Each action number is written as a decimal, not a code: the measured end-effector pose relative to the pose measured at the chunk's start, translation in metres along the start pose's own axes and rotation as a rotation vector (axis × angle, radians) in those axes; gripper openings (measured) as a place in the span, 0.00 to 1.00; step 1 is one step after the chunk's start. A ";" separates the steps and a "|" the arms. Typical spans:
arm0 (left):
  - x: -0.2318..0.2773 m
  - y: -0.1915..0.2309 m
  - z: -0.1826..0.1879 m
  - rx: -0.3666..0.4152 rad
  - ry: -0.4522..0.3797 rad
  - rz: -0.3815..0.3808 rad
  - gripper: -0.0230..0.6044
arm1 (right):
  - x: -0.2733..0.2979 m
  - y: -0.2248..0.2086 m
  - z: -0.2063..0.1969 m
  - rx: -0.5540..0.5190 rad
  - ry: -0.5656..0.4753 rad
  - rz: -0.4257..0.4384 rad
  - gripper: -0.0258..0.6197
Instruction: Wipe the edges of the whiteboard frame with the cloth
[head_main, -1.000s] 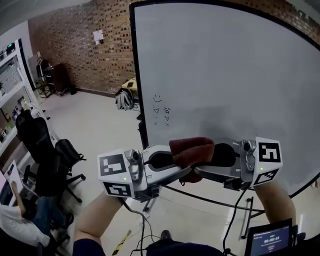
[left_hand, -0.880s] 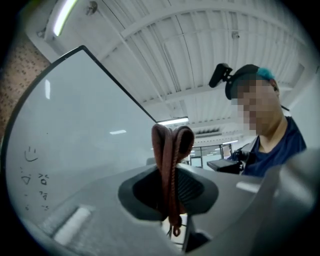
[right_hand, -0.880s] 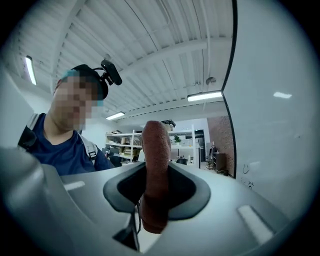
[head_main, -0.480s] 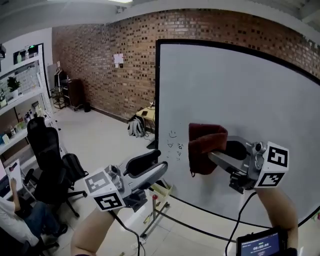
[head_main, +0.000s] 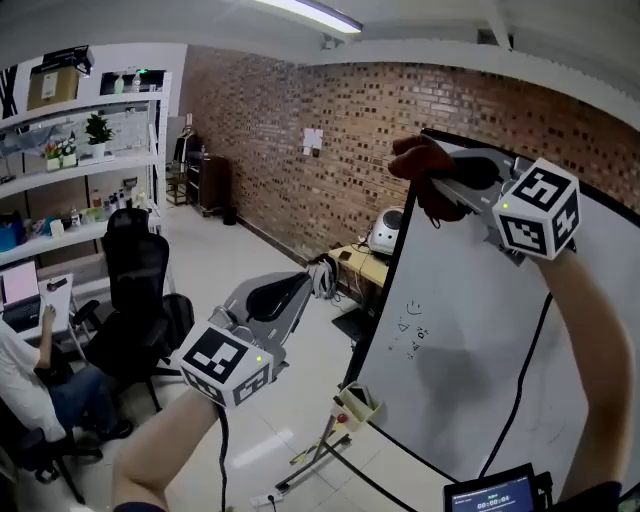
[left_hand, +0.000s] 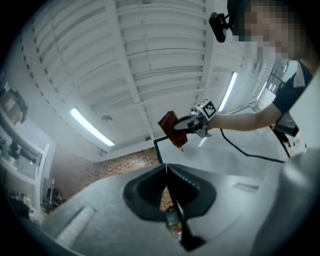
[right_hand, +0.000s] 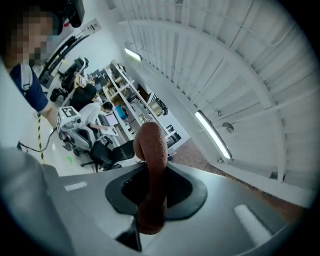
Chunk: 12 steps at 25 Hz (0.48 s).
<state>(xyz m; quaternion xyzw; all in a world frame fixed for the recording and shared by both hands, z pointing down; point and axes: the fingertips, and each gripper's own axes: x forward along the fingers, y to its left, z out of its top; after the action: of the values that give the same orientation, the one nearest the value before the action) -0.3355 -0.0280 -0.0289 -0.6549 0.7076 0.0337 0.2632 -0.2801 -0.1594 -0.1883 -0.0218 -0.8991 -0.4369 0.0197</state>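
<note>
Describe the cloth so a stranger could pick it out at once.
Find the big whiteboard in front of the brick wall and look at its top left corner. There the right gripper, held high, pinches a crumpled cloth. It is dark reddish-brown, the only soft thing against the white board.

A brick wall (head_main: 290, 120) bears a paper sheet (head_main: 313, 140). White shelving (head_main: 95, 162) (stocked with a potted plant (head_main: 98, 128) and bottles (head_main: 120, 83)) stands at left. A black office chair (head_main: 140, 290) stands beside a seated person (head_main: 30, 385).
</note>
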 end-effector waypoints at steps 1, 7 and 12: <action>0.010 0.012 0.011 0.028 -0.011 0.007 0.04 | 0.015 -0.015 0.005 -0.031 0.022 -0.019 0.14; 0.095 0.091 0.064 0.123 0.027 0.119 0.04 | 0.075 -0.094 0.016 -0.207 0.191 -0.112 0.14; 0.179 0.106 0.099 0.190 0.044 0.089 0.04 | 0.075 -0.166 0.012 -0.356 0.366 -0.268 0.14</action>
<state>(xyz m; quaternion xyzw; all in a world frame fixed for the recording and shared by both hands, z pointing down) -0.4035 -0.1371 -0.2202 -0.5956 0.7416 -0.0360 0.3067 -0.3641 -0.2505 -0.3217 0.1733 -0.7844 -0.5834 0.1197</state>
